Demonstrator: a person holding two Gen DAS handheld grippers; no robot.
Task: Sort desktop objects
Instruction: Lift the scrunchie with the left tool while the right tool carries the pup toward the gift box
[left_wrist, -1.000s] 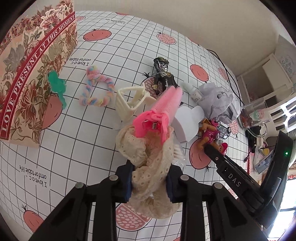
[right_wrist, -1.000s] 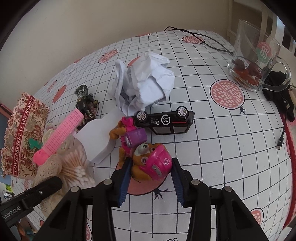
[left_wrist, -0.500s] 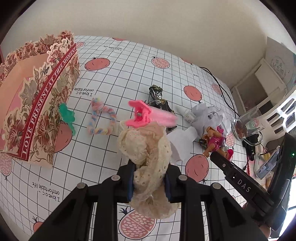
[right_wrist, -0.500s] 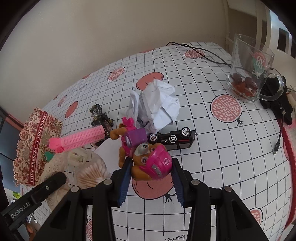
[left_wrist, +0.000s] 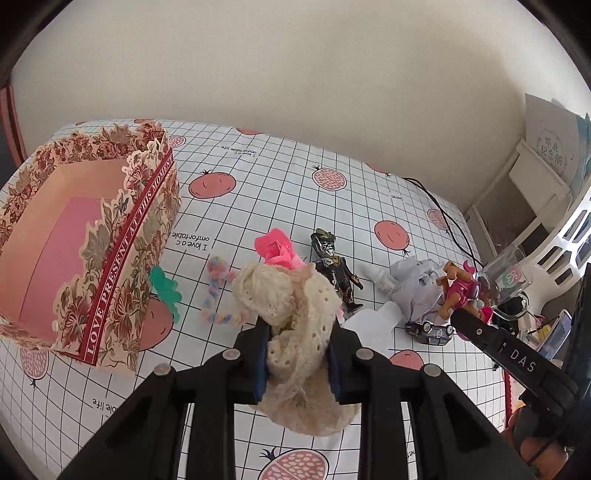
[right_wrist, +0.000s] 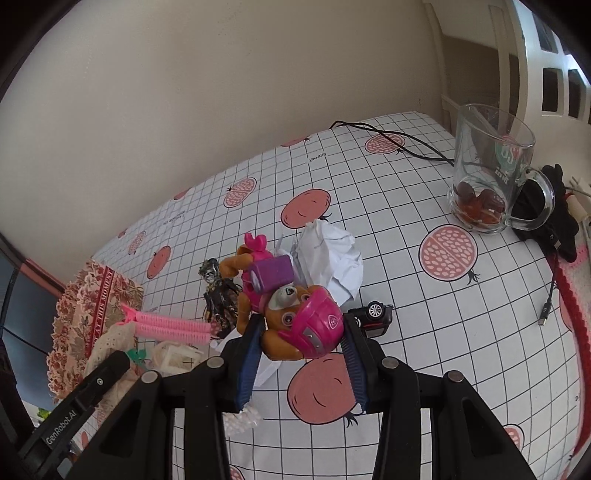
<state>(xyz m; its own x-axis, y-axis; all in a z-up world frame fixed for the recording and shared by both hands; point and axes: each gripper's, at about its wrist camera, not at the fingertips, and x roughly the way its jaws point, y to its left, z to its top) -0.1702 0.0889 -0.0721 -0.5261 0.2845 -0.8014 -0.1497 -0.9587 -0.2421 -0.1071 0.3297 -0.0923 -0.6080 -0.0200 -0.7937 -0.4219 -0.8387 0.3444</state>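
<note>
My left gripper (left_wrist: 297, 341) is shut on a cream lace scrunchie (left_wrist: 291, 314) with a pink hair clip (left_wrist: 279, 249) caught on it, held above the table. My right gripper (right_wrist: 299, 345) is shut on a pink-helmeted toy pup (right_wrist: 295, 314), lifted off the table; it also shows in the left wrist view (left_wrist: 460, 291). A floral open box (left_wrist: 85, 236) stands at the left. On the cloth lie a pastel braided hair tie (left_wrist: 216, 291), a green clip (left_wrist: 166, 290), a dark figurine (left_wrist: 334, 269), a black toy car (right_wrist: 373, 314) and crumpled paper (right_wrist: 332, 258).
A glass mug (right_wrist: 487, 181) with dark pieces inside stands at the right, beside black cables (right_wrist: 391, 136) and a black cloth item (right_wrist: 550, 210). A cream hair claw (right_wrist: 173, 356) and cotton swabs (right_wrist: 242, 419) lie under my grippers. The wall runs behind the table.
Both grippers have risen well above the table with their loads. The pink clip has lifted with the scrunchie and swung toward the box. The pup is clear of the toy car.
</note>
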